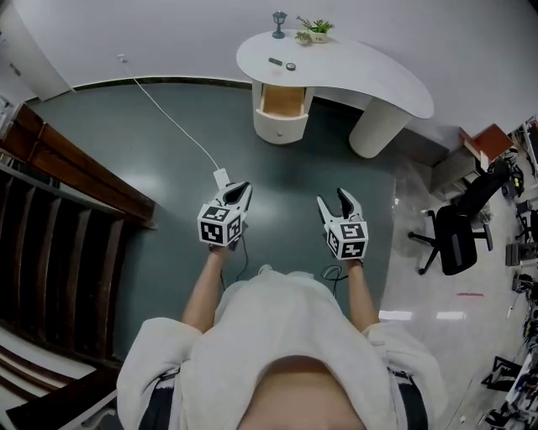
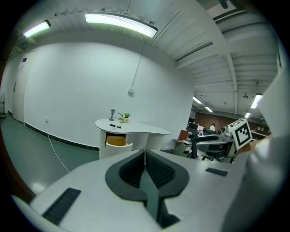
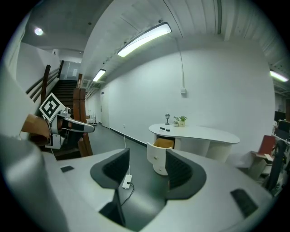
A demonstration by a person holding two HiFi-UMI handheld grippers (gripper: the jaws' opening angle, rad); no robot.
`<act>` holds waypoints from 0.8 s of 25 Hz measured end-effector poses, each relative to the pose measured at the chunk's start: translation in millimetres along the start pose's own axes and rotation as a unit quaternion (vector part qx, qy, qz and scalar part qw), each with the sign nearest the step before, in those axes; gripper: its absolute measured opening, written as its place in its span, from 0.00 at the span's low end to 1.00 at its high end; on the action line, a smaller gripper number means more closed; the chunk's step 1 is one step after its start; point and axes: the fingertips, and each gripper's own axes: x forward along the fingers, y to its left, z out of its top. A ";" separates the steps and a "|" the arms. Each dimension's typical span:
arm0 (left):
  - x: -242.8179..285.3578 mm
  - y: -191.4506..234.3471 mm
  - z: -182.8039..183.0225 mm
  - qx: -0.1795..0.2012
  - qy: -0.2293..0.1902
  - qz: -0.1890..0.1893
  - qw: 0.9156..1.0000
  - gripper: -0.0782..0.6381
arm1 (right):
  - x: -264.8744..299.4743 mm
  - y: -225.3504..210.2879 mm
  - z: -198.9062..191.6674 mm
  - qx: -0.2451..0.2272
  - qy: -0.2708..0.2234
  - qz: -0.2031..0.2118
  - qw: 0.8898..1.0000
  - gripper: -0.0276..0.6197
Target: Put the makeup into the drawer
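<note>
A white curved desk [image 1: 378,71] stands at the far end of the green floor, several steps ahead of me. Its drawer [image 1: 283,102] is pulled open and shows a wooden inside. On the desktop lie two small makeup items, a dark flat one [image 1: 276,60] and a round one [image 1: 290,66]. My left gripper [image 1: 243,187] is held out in front of me with its jaws together and nothing in them. My right gripper [image 1: 334,200] is beside it, open and empty. Both point toward the desk [image 2: 136,128] and its drawer [image 3: 159,152]. The makeup [image 3: 164,129] shows as tiny dark spots.
A white power strip [image 1: 221,177] lies on the floor just ahead of the left gripper, its cable running to the wall. A wooden stair railing [image 1: 76,176] is on the left. A black office chair [image 1: 458,227] stands on the right. A small lamp [image 1: 278,23] and plant [image 1: 317,29] sit on the desk.
</note>
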 end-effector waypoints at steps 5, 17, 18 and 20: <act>32.8 24.4 13.4 -0.001 0.007 -0.004 1.000 0.13 | 36.3 -13.5 6.0 0.009 0.004 -0.003 1.000 0.40; 153.4 83.0 42.2 -0.006 0.024 0.001 1.000 0.13 | 156.4 -85.1 12.2 0.015 0.022 0.006 1.000 0.39; 167.3 88.2 49.6 -0.008 0.025 0.004 1.000 0.13 | 169.7 -94.9 16.1 0.015 0.024 0.009 1.000 0.39; 195.9 98.4 67.0 -0.010 0.026 0.008 1.000 0.13 | 196.8 -114.5 26.9 0.015 0.027 0.017 0.999 0.39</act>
